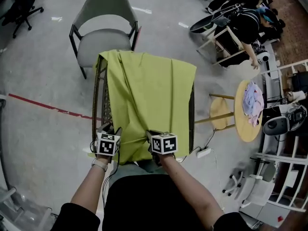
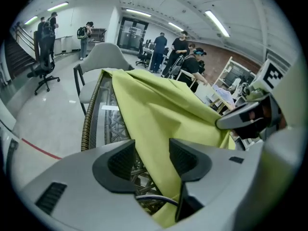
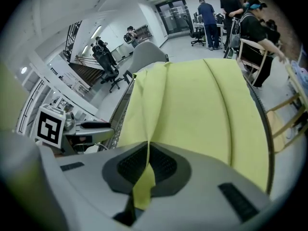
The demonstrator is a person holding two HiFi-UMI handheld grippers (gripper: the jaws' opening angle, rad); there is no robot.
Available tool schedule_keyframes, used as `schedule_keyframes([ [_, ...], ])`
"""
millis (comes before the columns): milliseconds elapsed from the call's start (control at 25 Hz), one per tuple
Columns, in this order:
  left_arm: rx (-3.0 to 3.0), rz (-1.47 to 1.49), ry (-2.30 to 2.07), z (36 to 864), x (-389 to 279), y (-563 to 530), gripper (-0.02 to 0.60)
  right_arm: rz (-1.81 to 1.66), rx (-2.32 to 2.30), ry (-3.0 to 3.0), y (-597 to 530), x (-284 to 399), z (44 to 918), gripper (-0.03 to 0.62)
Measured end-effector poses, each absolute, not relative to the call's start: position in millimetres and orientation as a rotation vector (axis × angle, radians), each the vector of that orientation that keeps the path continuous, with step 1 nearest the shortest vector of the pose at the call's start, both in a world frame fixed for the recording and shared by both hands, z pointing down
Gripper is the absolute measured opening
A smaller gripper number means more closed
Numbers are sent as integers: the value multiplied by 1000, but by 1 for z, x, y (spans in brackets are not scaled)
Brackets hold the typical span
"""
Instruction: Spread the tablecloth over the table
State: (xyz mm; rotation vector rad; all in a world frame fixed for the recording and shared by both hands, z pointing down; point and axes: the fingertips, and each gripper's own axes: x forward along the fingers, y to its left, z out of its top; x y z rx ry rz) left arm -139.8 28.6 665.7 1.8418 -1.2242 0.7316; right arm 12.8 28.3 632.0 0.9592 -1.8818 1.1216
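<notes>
A yellow-green tablecloth (image 1: 149,95) lies rumpled over a small table with a woven wicker rim (image 1: 98,100); the table's left strip is bare. My left gripper (image 1: 109,129) is at the cloth's near left corner. In the left gripper view the cloth's edge (image 2: 159,109) passes between the jaws of this gripper (image 2: 151,160), which stand apart without pressing it. My right gripper (image 1: 152,134) is at the near edge, further right. In the right gripper view it (image 3: 147,163) is shut on a pinched fold of the tablecloth (image 3: 202,105).
A grey chair (image 1: 103,28) stands just beyond the table. To the right is a round wooden side table (image 1: 243,114) with a bundle of cloth on it, and a white power strip (image 1: 204,152) on the floor. People sit at the far right. A red line (image 1: 43,107) crosses the floor at left.
</notes>
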Motion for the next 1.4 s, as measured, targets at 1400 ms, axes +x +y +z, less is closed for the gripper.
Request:
schedule_keyframes([
  [1400, 1672, 875, -1374, 711, -185, 36, 20, 1169, 947, -1868, 36, 16, 641, 17],
])
